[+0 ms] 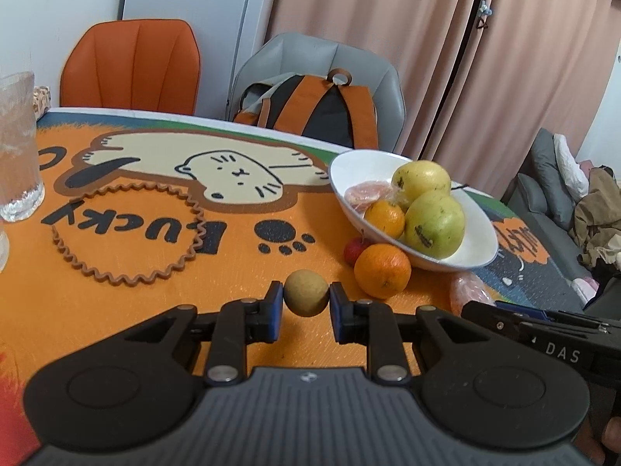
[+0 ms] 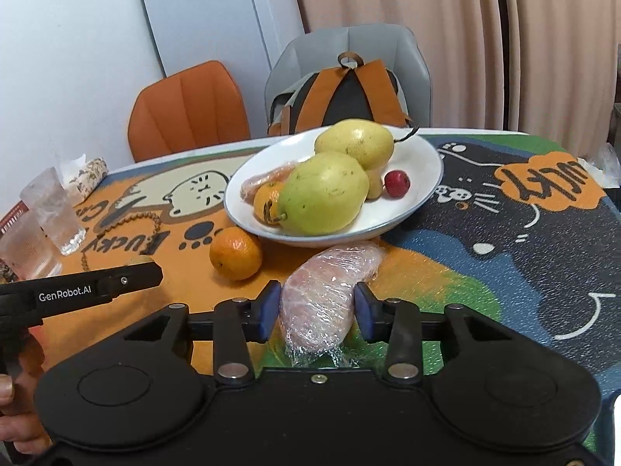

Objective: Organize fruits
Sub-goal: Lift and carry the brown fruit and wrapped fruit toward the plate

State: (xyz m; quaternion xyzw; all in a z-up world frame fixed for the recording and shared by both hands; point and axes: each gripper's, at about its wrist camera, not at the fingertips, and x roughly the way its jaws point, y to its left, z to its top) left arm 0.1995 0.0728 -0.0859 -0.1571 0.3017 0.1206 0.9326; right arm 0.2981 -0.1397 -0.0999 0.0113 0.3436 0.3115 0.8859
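Observation:
In the left wrist view my left gripper (image 1: 306,294) is shut on a small round brownish-yellow fruit (image 1: 306,291), held just above the orange mat. Ahead to the right stands a white bowl (image 1: 481,248) holding two green-yellow pears (image 1: 436,223), a small orange and a wrapped pink piece. A loose orange (image 1: 382,270) and a small red fruit (image 1: 354,250) lie in front of the bowl. In the right wrist view my right gripper (image 2: 318,308) has its pads against both sides of a plastic-wrapped pink fruit (image 2: 322,295) lying on the table before the bowl (image 2: 427,178).
Two clear glasses (image 2: 54,213) stand at the left, with a brown wavy ring coaster (image 1: 128,237) beside them. An orange chair (image 1: 132,66) and a grey chair bearing a backpack (image 1: 310,108) stand behind the table. A sofa (image 1: 551,198) lies off the right edge.

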